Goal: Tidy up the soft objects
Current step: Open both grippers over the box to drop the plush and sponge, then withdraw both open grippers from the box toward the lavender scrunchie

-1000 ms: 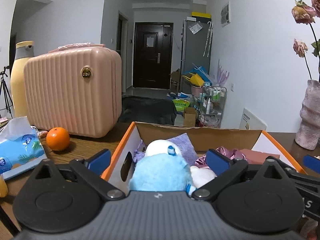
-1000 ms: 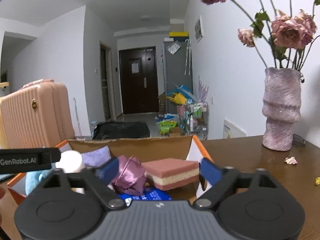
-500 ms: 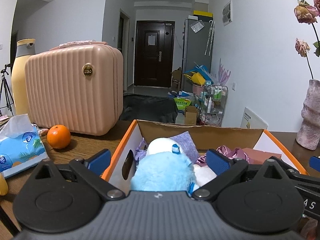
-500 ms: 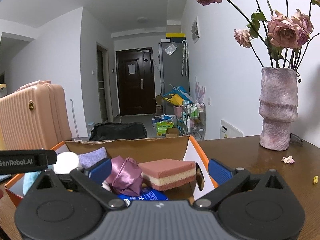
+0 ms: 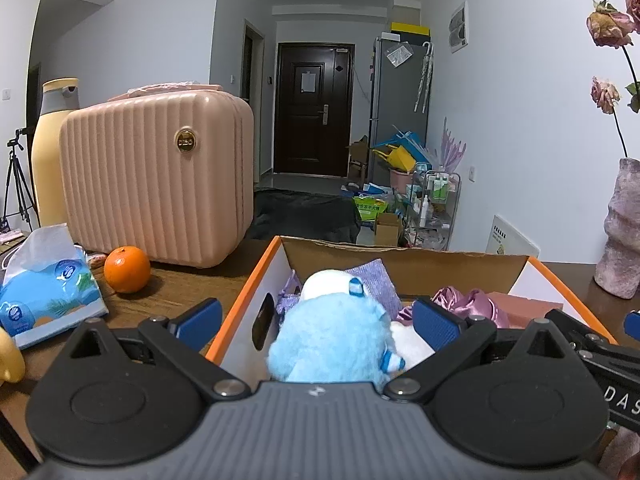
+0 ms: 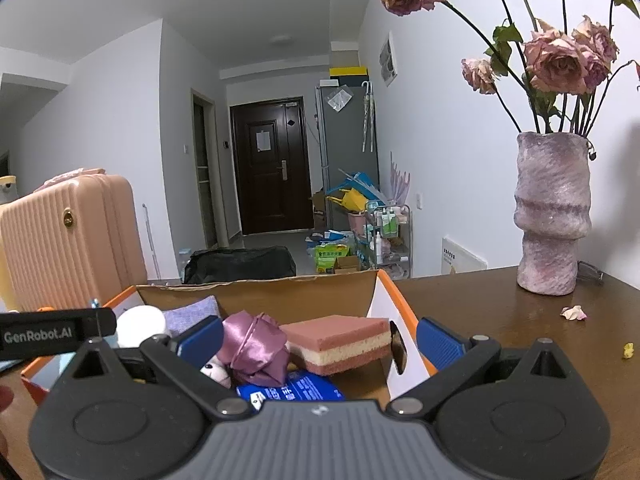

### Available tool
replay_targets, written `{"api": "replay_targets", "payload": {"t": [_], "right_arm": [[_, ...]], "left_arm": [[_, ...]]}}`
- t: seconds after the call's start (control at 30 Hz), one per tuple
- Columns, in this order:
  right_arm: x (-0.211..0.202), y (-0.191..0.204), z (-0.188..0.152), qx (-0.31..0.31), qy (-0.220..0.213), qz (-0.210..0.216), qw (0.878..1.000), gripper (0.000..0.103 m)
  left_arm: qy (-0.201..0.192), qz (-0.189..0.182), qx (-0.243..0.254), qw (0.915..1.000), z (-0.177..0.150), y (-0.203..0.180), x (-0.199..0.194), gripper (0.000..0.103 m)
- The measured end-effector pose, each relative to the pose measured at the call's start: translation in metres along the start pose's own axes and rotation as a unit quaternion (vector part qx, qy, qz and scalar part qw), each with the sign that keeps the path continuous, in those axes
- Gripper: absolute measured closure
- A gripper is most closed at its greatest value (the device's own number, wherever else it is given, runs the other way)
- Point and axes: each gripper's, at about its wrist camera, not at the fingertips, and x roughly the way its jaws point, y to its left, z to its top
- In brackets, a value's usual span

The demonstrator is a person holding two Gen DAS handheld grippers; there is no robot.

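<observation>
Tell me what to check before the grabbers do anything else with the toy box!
1. Right gripper open, holding nothing: ok.
2. Left gripper open, pads clear of the fluffy light-blue plush toy: ok.
3. Pink-and-cream layered sponge inside the orange-edged cardboard box: ok.
4. Shiny purple satin bundle inside the box: ok.
5. Room left under the toys: cannot tell.

Home: front door, fridge, suitcase
</observation>
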Motion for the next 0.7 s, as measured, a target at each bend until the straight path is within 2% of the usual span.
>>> {"api": "replay_targets", "payload": {"t": [0.7], "right_arm": [[-0.069,-0.008,-0.017,-0.021,-0.014,-0.007,1.0,0.0]], "left_arm": [[0.008,0.003,-0.001,1.0,-0.029,0.004,-0.056,0.0]]}}
